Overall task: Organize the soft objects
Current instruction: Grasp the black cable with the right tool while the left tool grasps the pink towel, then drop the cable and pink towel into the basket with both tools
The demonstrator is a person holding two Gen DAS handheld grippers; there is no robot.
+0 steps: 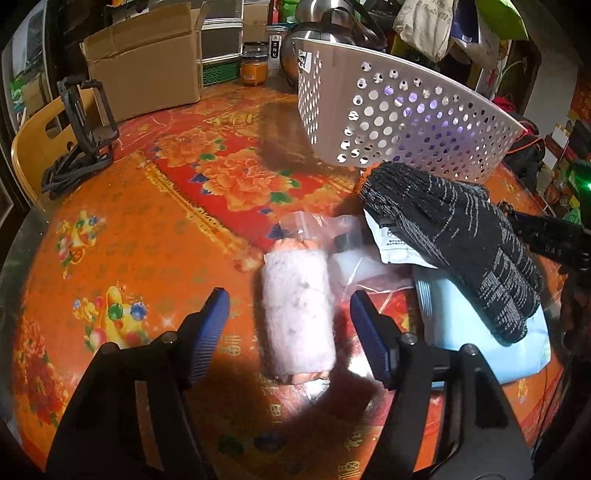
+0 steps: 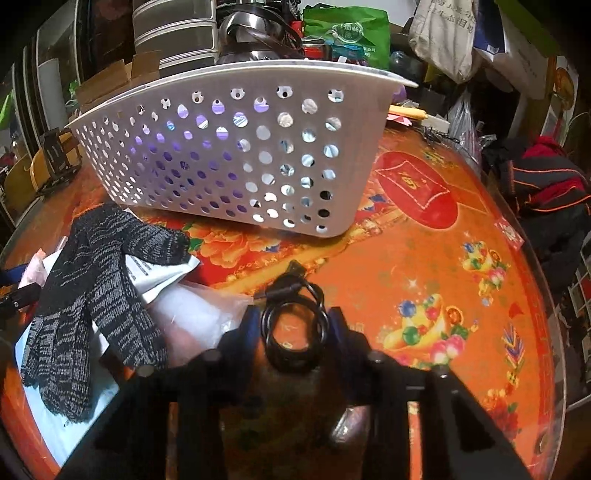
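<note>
Soft objects piled on desk (image 1: 110,258) in front of white perforated basket (image 1: 406,118). Desk covered in orange-red floral cloth with fruit and gold motifs, printed Chinese characters too blurred to read.

Basket: round holes all over, purple and silvery contents glimpsed through them, standing on desk behind pile.

Black-grey knit glove (image 1: 461,236): striped weave, orange cuff edge, draped fingers-down over white printed packet (image 1: 399,243) and pale blue pack (image 1: 480,354). Packet print small, unreadable.

Pink-white fluffy roll (image 1: 299,317): cylindrical, fuzzy, orange showing at both ends, lying on desk partly on clear zip bag (image 1: 332,229).

Left claw (image 1: 288,314): released, blue pads wide apart either side of roll, not touching it.

Right wrist view only: coiled black cable (image 2: 295,325) on desk, between pads of right claw (image 2: 293,325); pads near coil's sides, contact cannot tell. Same view: glove (image 2: 81,295) at left, basket (image 2: 221,155) straight ahead.

Left wrist view only: cardboard box (image 1: 147,70), black phone stand (image 1: 81,129), orange-filled jar (image 1: 255,62), steel kettle (image 1: 325,29) at desk's far edge.
</note>
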